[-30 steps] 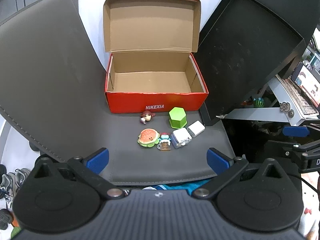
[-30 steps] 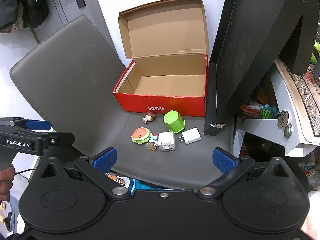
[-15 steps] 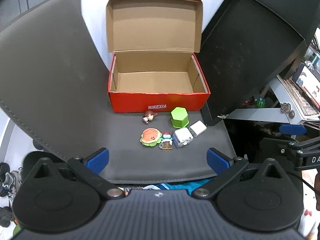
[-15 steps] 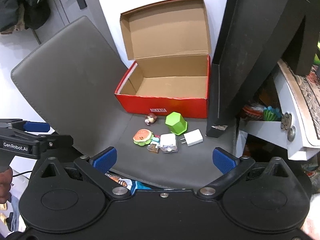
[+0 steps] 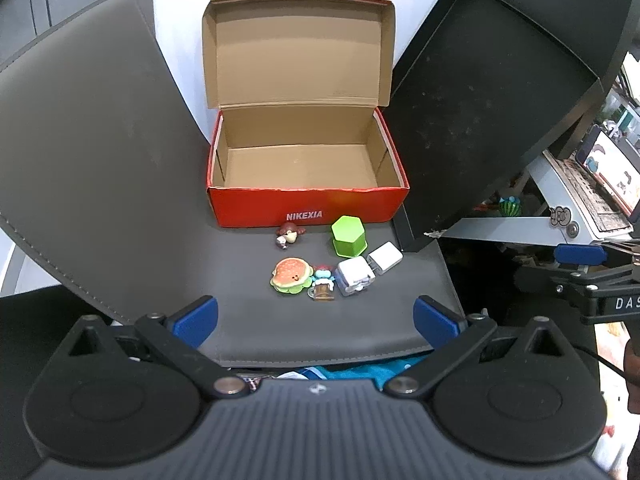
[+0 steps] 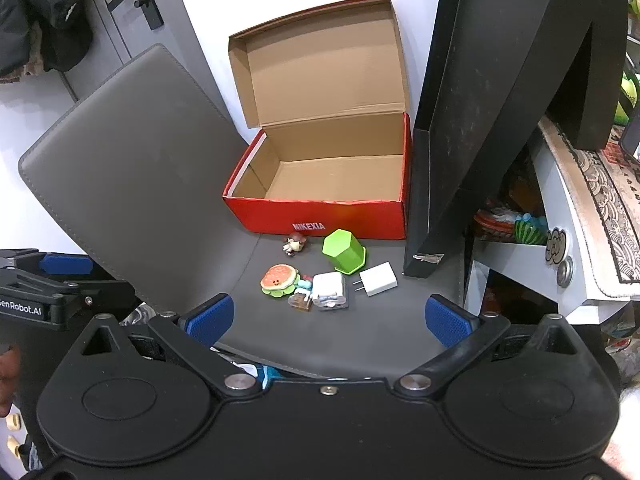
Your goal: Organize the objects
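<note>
An empty red shoe box (image 5: 308, 210) (image 6: 320, 212) stands open on a grey mat (image 5: 100, 160) (image 6: 132, 168), lid up against the wall. In front of it lie a small doll figure (image 5: 289, 235) (image 6: 295, 243), a green hexagonal cup (image 5: 349, 236) (image 6: 343, 250) upside down, a burger toy (image 5: 291, 275) (image 6: 279, 279), a tiny blue-capped figure (image 5: 322, 282) (image 6: 302, 296), a white cube charger (image 5: 354, 276) (image 6: 330, 290) and a white plug adapter (image 5: 385, 257) (image 6: 378, 279). My left gripper (image 5: 316, 316) and right gripper (image 6: 328, 318) both hover open and empty, short of the toys.
A tall black box (image 5: 480, 120) (image 6: 492, 100) leans just right of the shoe box. Further right a white cabinet (image 6: 560, 248) holds clutter and a watermelon toy (image 6: 530, 231). The mat curls up on the left. Each gripper shows at the edge of the other's view.
Both grippers have drifted slightly; the scene sits a little further right in each view. Nothing on the mat has moved and the jaws stay open.
</note>
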`<state>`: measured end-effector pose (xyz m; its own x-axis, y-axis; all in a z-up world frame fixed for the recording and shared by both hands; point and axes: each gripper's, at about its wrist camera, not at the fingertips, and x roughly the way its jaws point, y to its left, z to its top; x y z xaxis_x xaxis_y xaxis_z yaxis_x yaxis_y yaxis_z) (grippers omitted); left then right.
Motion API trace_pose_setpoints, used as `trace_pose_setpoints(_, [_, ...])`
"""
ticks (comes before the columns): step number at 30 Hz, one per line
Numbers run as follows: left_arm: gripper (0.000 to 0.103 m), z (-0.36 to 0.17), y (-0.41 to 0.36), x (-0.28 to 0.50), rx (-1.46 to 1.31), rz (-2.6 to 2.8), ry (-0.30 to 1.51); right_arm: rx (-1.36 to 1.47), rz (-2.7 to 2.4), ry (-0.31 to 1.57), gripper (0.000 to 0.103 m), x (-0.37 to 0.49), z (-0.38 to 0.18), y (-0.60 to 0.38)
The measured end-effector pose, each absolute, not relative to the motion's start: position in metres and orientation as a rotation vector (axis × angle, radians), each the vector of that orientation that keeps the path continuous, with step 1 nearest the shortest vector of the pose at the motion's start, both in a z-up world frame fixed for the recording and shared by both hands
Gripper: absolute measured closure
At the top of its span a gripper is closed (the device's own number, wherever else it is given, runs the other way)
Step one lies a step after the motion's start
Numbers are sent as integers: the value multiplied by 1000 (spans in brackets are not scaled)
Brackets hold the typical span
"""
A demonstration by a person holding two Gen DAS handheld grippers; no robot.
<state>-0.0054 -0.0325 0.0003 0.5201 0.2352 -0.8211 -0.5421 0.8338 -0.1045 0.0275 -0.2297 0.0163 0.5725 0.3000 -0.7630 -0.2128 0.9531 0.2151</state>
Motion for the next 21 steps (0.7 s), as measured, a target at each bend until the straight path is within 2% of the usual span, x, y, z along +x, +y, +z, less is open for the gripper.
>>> trace_pose_setpoints(21, [0, 7, -23, -22, -487, 717, 836, 67, 320, 901, 0, 22, 27, -217])
